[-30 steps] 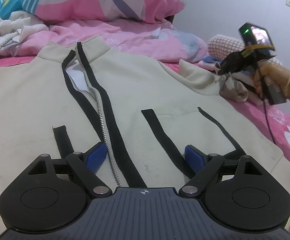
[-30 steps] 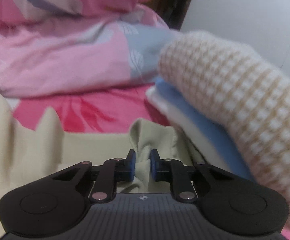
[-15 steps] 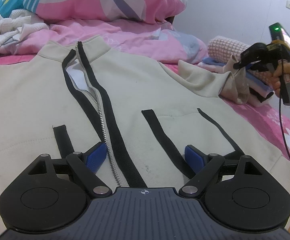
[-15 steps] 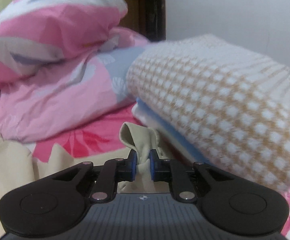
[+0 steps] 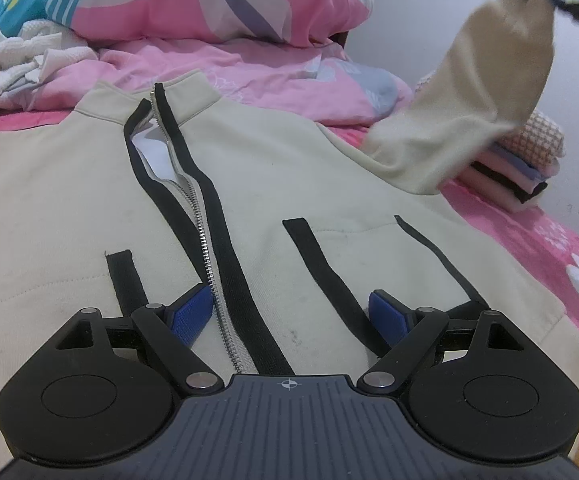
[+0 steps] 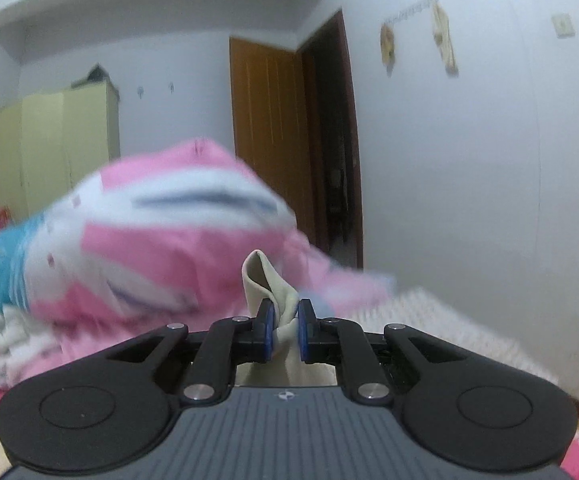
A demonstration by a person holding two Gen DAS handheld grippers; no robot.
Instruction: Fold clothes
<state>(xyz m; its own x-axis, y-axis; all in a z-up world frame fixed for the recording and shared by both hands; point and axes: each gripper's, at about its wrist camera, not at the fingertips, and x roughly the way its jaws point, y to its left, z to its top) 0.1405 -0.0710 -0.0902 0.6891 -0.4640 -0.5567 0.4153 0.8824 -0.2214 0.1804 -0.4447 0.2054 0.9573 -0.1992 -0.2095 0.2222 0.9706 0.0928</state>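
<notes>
Your left gripper [image 5: 291,312] hangs low over the hem of the cream jacket [image 5: 269,216], its blue pads [image 5: 387,316] spread wide with nothing between them, the zipper [image 5: 209,256] and its black trim running up between your fingers. The jacket lies flat, front up, on the pink bedsheet [image 5: 529,236], collar toward the pink duvet [image 5: 217,4]. Your right gripper [image 6: 285,330] is clamped tight on the cuff of the sleeve [image 6: 267,286], cream cloth bunched between the pads and poking up above them. From the left wrist camera, that sleeve [image 5: 469,108] is lifted high off the bed, stretched up from the shoulder to the top right corner, blurred. Behind it sits a stack of folded clothes [image 5: 517,164] near the wall. A crumpled white towel [image 5: 17,60] lies far left.
</notes>
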